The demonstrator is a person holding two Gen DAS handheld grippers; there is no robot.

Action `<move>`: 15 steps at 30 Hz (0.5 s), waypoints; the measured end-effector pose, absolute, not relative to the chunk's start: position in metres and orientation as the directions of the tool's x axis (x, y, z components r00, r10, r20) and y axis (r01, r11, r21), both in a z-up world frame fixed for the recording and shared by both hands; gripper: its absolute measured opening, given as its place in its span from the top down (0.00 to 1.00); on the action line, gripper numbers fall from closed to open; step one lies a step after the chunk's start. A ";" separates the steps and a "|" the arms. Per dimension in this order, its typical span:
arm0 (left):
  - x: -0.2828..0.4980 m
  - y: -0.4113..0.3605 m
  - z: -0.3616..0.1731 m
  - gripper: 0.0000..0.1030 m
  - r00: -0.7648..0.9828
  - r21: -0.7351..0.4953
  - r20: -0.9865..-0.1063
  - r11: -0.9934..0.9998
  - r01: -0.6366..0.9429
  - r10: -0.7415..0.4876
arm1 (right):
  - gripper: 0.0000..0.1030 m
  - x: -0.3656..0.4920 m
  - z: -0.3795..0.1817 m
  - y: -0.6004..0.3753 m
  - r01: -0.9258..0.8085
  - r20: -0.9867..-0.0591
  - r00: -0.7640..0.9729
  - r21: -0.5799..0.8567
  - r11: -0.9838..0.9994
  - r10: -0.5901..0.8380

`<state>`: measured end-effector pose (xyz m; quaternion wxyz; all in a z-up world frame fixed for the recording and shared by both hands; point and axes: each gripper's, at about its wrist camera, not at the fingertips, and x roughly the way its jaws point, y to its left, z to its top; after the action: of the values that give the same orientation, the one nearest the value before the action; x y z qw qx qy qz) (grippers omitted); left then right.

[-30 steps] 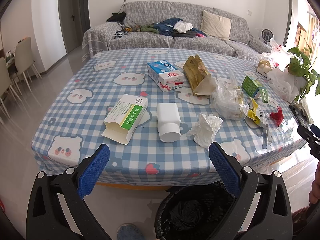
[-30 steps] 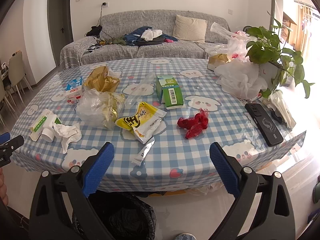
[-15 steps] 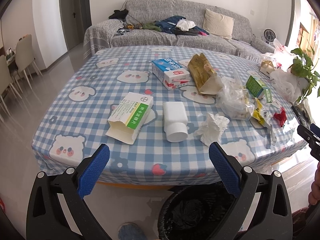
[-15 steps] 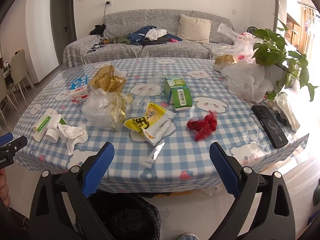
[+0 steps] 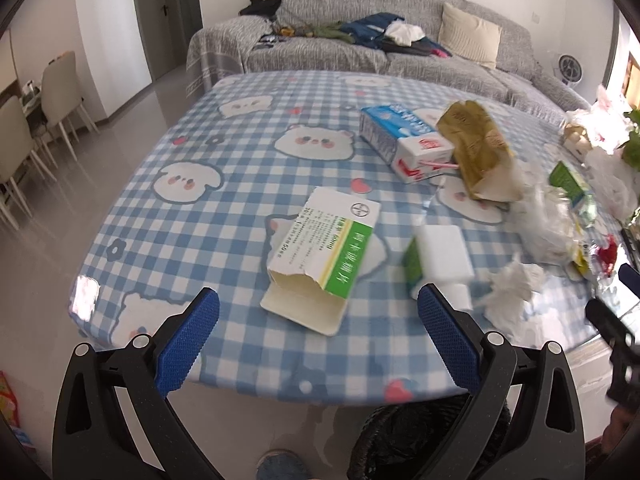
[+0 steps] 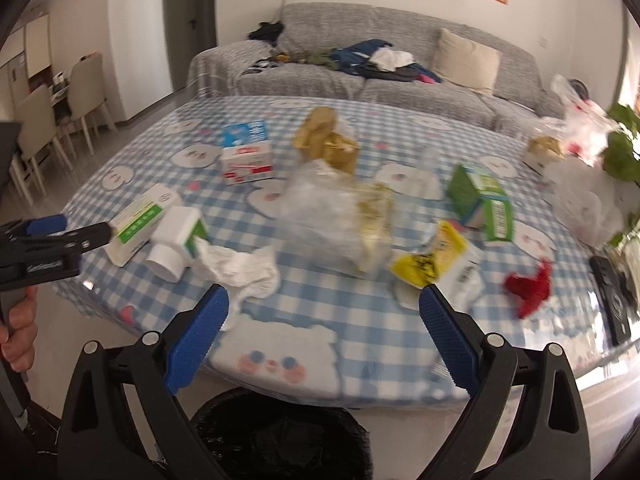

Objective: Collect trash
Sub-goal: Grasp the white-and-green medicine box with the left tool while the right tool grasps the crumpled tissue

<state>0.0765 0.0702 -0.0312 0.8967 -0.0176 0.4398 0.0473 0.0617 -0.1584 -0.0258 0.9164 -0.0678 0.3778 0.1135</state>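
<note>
Trash lies across the checked tablecloth (image 5: 224, 216). My left gripper (image 5: 318, 328) is open, hovering at the near edge just before an open white-and-green carton (image 5: 324, 256). Beside it lie a white bottle (image 5: 442, 256) and a crumpled tissue (image 5: 514, 284). My right gripper (image 6: 324, 328) is open too, above the near edge, with the tissue (image 6: 240, 266) just ahead to its left. A clear plastic bag (image 6: 340, 216), a yellow wrapper (image 6: 432, 258), a green box (image 6: 482, 202) and a red wrapper (image 6: 530, 286) lie beyond it. A black-lined bin (image 6: 280, 436) stands below.
A blue-and-white milk carton (image 5: 404, 140) and a gold bag (image 5: 476, 152) lie farther back. A dark phone (image 6: 614, 300), a plant (image 6: 622, 148) and white plastic bags (image 6: 584, 196) sit at the right edge. A grey sofa (image 5: 360, 52) is behind; chairs (image 5: 24, 136) stand left.
Both grippers have moved forward and left toward the table, so the trash looks nearer. Both stayed open. Nothing on the table has shifted.
</note>
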 end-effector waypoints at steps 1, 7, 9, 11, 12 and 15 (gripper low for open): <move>0.082 0.071 -0.035 0.07 0.600 0.012 -0.797 0.995 -0.099 0.070 | 0.11 0.065 -0.029 -0.151 -0.277 -0.712 0.682 -0.041 0.960 0.167; 0.107 0.076 -0.047 0.09 0.574 0.023 -0.817 0.996 -0.082 0.066 | 0.20 0.082 -0.050 -0.126 -0.326 -0.749 0.637 -0.048 0.944 0.181; 0.118 0.080 -0.054 0.11 0.561 0.025 -0.825 0.996 -0.080 0.066 | 0.22 0.087 -0.057 -0.122 -0.332 -0.759 0.625 -0.047 0.942 0.182; 0.127 0.085 -0.062 0.14 0.544 0.017 -0.837 0.996 -0.082 0.059 | 0.26 0.092 -0.063 -0.121 -0.340 -0.770 0.610 -0.042 0.940 0.187; 0.130 0.087 -0.065 0.15 0.535 0.013 -0.843 0.996 -0.085 0.056 | 0.27 0.094 -0.065 -0.120 -0.345 -0.774 0.603 -0.038 0.938 0.191; 0.137 0.090 -0.074 0.16 0.519 -0.006 -0.854 0.996 -0.085 0.039 | 0.29 0.097 -0.066 -0.120 -0.345 -0.774 0.598 -0.011 0.939 0.211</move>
<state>0.1374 0.0898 -0.0737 0.8712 -0.0236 0.4890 0.0355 0.0972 -0.1196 -0.0664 0.8902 -0.0800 0.4204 0.1560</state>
